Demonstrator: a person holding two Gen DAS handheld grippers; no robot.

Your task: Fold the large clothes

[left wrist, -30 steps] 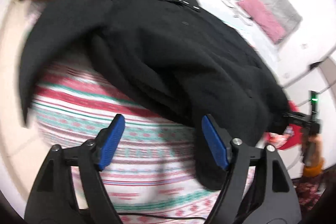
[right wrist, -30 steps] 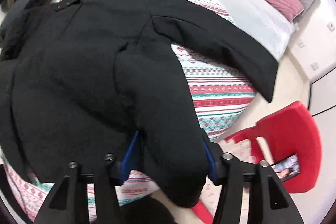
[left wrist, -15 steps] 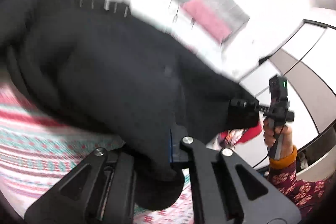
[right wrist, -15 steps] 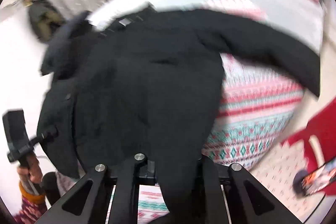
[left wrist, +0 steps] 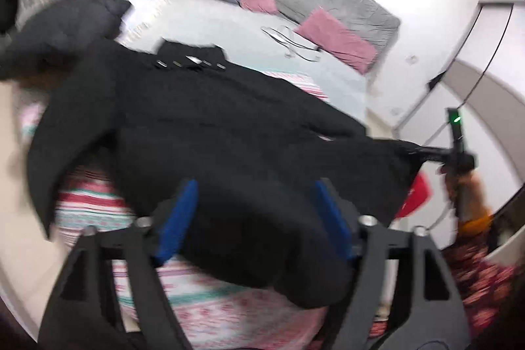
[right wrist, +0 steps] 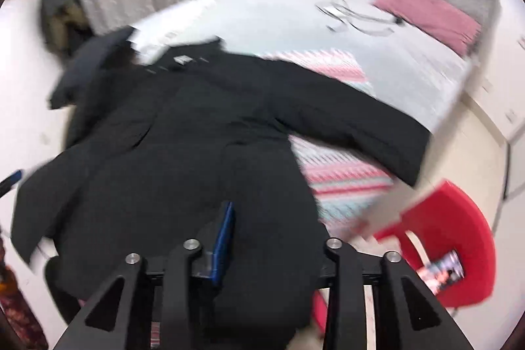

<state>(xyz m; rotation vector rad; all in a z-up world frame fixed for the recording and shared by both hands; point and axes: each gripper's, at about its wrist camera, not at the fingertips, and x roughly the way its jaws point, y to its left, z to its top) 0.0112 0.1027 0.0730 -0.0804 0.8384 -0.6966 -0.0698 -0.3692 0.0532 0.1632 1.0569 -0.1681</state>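
Observation:
A large black coat (left wrist: pixel 229 127) lies spread on a striped red, white and teal blanket (left wrist: pixel 229 310) on the bed. In the left wrist view its hem corner drapes between the blue pads of my left gripper (left wrist: pixel 252 215), whose jaws stand wide apart. My right gripper shows there at the far right (left wrist: pixel 423 153), pinching the other hem corner. In the right wrist view the coat (right wrist: pixel 197 153) bunches between the fingers of my right gripper (right wrist: pixel 272 238), which are close together on the cloth. A sleeve (right wrist: pixel 361 127) stretches right.
A dark grey garment (left wrist: pixel 65 22) lies at the bed's far left. Pink pillows (left wrist: pixel 334 41) and a cable (left wrist: pixel 295 45) lie near the grey headboard. A red plastic chair (right wrist: pixel 452 238) holding a phone stands right of the bed. Curtains hang behind.
My left gripper, shut on the hem half a second ago, now stands open with cloth draped between its pads. Both grippers have lifted the hem and tilted up toward the headboard.

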